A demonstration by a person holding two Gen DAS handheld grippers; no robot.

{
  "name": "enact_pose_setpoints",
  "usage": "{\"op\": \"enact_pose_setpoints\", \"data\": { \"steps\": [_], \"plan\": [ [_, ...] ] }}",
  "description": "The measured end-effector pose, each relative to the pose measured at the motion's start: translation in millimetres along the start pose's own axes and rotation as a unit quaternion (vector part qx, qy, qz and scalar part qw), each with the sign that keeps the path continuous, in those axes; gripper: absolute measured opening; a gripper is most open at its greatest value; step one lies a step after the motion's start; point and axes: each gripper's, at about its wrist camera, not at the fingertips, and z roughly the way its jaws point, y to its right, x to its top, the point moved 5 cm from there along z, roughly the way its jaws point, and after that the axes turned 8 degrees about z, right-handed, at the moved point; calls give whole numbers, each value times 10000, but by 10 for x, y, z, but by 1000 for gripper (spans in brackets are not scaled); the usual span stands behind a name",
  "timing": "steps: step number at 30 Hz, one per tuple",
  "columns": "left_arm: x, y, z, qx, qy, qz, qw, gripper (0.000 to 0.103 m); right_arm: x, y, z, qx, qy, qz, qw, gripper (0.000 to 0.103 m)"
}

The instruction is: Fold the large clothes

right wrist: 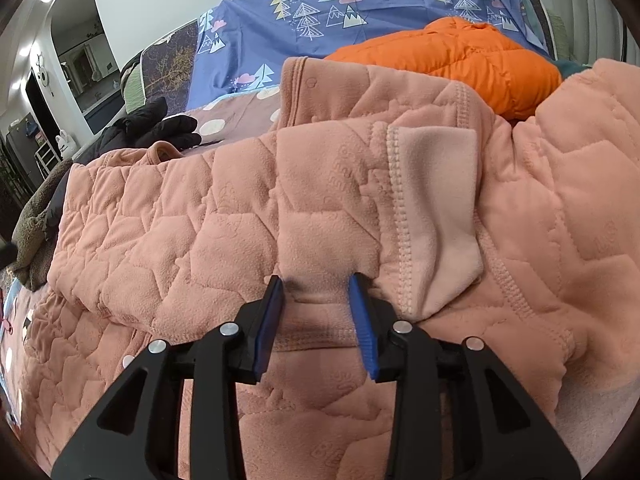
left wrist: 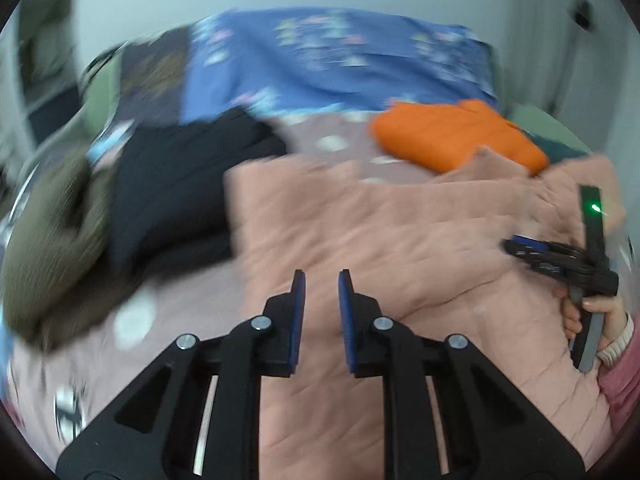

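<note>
A pink quilted fleece garment (right wrist: 320,208) lies spread over the near part of a bed (left wrist: 332,140), partly folded on itself, with a paler lining flap (right wrist: 436,208) turned outward at a stitched seam. The right gripper (right wrist: 316,280) sits low against the fleece, its 2 blue-padded fingers moderately parted with a ridge of fabric bulging between the tips; whether the pads actually pinch it cannot be told. In the left wrist view that gripper (left wrist: 516,246) appears at the right edge of the bed, held by a hand (left wrist: 600,312) in a pink sleeve, its tips too blurred to read. The left gripper (left wrist: 322,276) hangs above the pink garment, jaws a narrow gap apart and holding nothing.

Toward the far right corner lies a folded orange jacket (right wrist: 460,60), touching the pink fleece. A black garment (left wrist: 176,184) and an olive knit garment (left wrist: 52,256) lie along the left edge, both smeared by motion blur in the left view and largely hidden behind the fleece in the right. A blue sheet with tree prints (right wrist: 360,12) covers the far end, its top cut off.
</note>
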Motion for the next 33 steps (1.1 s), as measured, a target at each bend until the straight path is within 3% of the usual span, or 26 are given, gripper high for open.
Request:
{"op": "enact_pose_setpoints", "data": {
  "steps": [3,6,8,14,18,21,22,24,25,27,29,33],
  "plan": [
    [117,315,416,79,-176,271,9994,21,-1,-5,0,3,9,-1,10000,37],
    [-104,372,1060,263,-791,278,9961,23,-2,-4,1,8,7,-1,10000,37],
    [-161,395,1075,209,-495,153,9984,23,1,-9,0,4,15,-12,10000,37],
    [-137,468,1049,393,-486,315,9976,24,24,-9,-92,185,7,56,9998,39],
    [-161,474,1041,460,-463,379,9971,24,107,176,-710,550,347,334,9973,39],
    [-164,420,1063,397,-454,326,9976,24,258,628,-1470,596,1125,617,9899,51],
    [-165,416,1064,380,-449,311,9978,24,334,954,-1811,359,1543,882,9834,57],
    [-164,416,1062,378,-443,308,9978,24,392,1416,-2139,27,1907,1377,9719,58],
    [-164,417,1060,382,-442,312,9978,24,404,1848,-2307,-245,2046,1988,9581,58],
    [-165,413,1059,382,-443,313,9978,24,359,2349,-2373,-369,2026,2799,9377,58],
    [-164,417,1062,376,-445,310,9978,24,249,2858,-2242,-111,1745,3717,9117,58],
    [-166,416,1064,374,-445,310,9978,24,142,3072,-1906,874,1475,4379,8825,59]
  ]
}}
